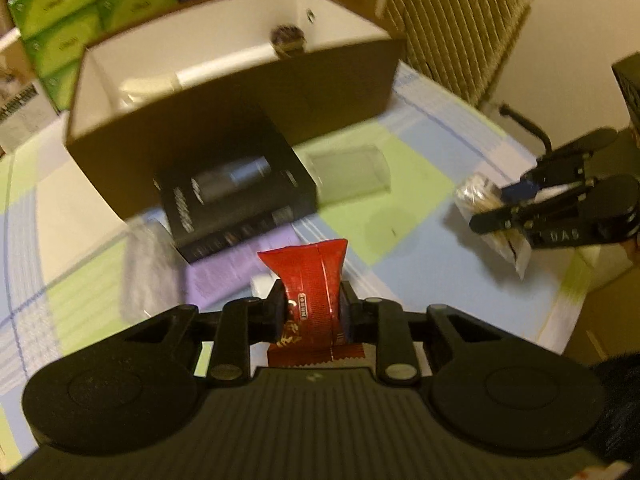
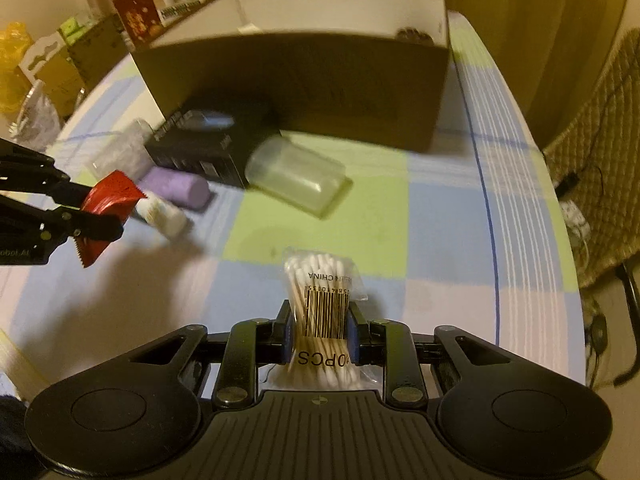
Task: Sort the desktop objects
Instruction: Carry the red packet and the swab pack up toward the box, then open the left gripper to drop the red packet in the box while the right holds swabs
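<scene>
My left gripper [image 1: 313, 307] is shut on a red snack packet [image 1: 310, 276] and holds it above the checked tablecloth; it also shows at the left of the right wrist view [image 2: 100, 216]. My right gripper [image 2: 320, 320] is shut on a clear bag of cotton swabs [image 2: 322, 300], which also shows at the right of the left wrist view [image 1: 486, 208]. A brown cardboard box [image 1: 240, 120] with a white inside stands open at the back. A black product box [image 1: 236, 200] leans against its front wall.
A clear plastic jar [image 2: 296, 178] lies on its side in front of the cardboard box. A purple roll [image 2: 176, 188] and a white roll [image 2: 164, 216] lie near the black box. Green tissue packs [image 1: 60, 12] are stacked behind. The table edge [image 2: 568, 240] curves on the right.
</scene>
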{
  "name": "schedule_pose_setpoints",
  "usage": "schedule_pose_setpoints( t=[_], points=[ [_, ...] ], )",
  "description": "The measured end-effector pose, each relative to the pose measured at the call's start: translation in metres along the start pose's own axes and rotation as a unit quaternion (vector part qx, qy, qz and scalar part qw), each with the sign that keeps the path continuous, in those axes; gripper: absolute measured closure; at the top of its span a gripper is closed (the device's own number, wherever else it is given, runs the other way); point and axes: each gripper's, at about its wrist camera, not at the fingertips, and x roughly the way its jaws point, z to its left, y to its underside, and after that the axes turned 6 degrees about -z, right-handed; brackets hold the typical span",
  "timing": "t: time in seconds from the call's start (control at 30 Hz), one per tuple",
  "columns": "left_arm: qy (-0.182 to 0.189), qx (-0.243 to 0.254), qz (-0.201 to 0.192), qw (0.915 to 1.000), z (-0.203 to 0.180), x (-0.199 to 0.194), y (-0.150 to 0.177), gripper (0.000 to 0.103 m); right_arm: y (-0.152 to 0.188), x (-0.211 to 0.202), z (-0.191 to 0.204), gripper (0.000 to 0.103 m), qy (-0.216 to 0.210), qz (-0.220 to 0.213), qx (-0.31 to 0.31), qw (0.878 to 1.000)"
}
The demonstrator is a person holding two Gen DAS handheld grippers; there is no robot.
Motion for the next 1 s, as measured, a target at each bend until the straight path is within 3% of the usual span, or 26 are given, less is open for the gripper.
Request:
schedule_pose_setpoints(
  t=[0.23, 0.57, 0.73, 1.0],
  points=[
    [-0.02, -0.021, -0.046, 0.9985, 0.028, -0.018, -0.042, 0.081, -0.047, -0.01, -0.004, 0.081, -0.028, -0.04, -0.018, 0.999],
    [-0.049, -0.039, -0.088, 0.9942, 0.076, -0.011, -0.121, 0.081, -0.153, -0.018, -0.023, 0.081, -0.027, -0.121, -0.068, 0.99],
    [-0.062, -0.037, -0.067, 0.9951, 0.1, 0.016, -0.157, 0.081, -0.2, 0.003, -0.036, 0.081, -0.022, -0.116, -0.073, 0.99],
    [-0.081, -0.025, 0.009, 0.9964, 0.124, 0.081, -0.182, 0.081, -0.234, 0.053, -0.056, 0.081, -0.005, -0.052, -0.087, 0.995]
  ],
)
